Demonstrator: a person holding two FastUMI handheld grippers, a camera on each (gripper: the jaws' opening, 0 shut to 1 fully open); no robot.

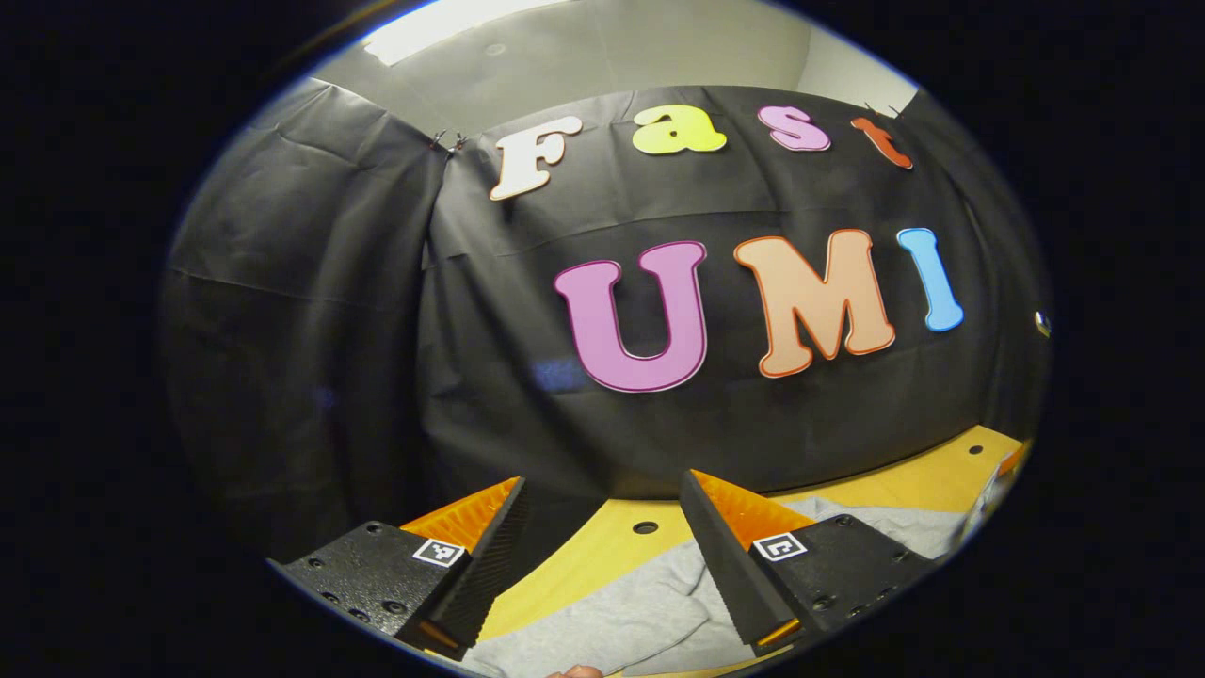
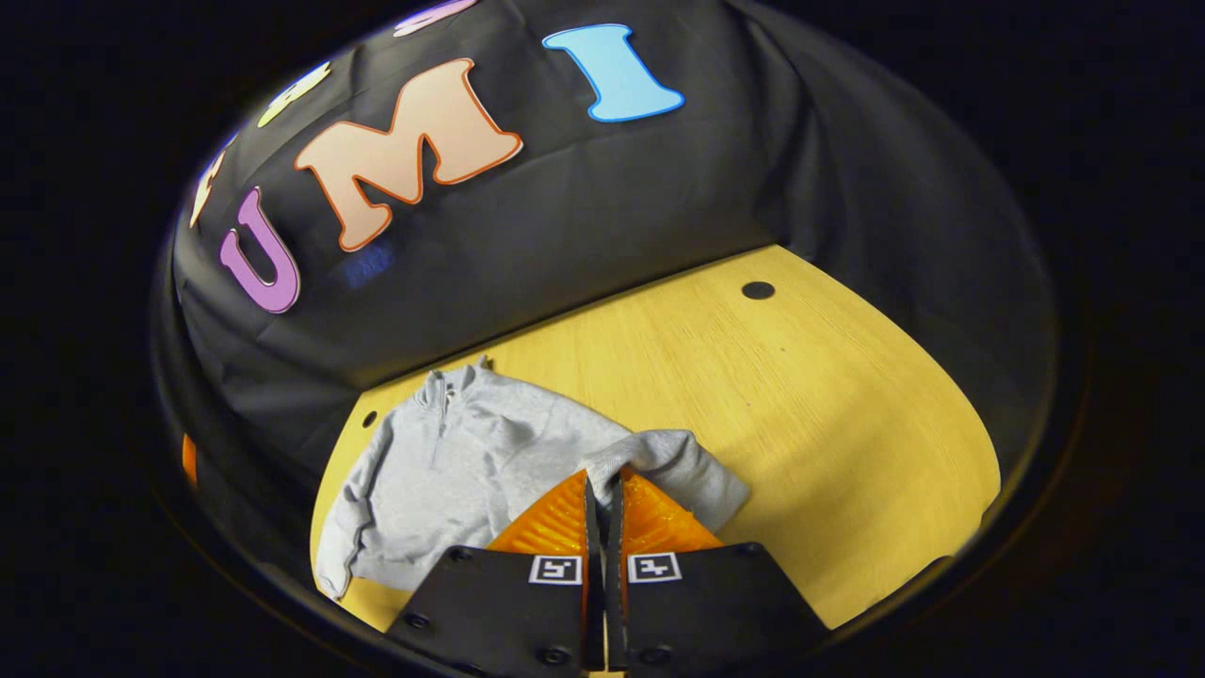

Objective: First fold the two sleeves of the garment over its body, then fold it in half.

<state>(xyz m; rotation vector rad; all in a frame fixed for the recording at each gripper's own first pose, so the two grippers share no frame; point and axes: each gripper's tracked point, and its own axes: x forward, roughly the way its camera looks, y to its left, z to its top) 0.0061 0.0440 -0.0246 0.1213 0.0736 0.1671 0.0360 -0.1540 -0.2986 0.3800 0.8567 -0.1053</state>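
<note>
A gray sweater [image 2: 452, 461] lies flat on a yellow wooden table [image 2: 800, 395]. In the right gripper view it sits on the left part of the table, close to the black cloth wall [image 2: 565, 235]. Its collar, with a short zipper, points toward the wall. One sleeve [image 2: 344, 527] hangs down along the left side of the body. The other sleeve [image 2: 673, 466] is bunched up near the middle of the table, and its cuff end is pulled in toward the body.

The right gripper [image 2: 602, 482] has its two fingers pressed close together, with just a thin line between them. A bit of the bunched sleeve is pinched between the tips, so this gripper holds the sleeve.

In the left gripper view, the left gripper [image 1: 602, 490] has its fingers spread wide apart. Nothing is between them. The gray sweater [image 1: 612, 612] lies below the fingers on the table [image 1: 923, 480], and the gripper looks to be up above it, not touching. A small bit of a hand [image 1: 574, 671] peeks in at the very bottom edge.

The table has a few small round holes [image 2: 758, 290] in it. The black cloth wall stands all around the back and sides of the table.
</note>
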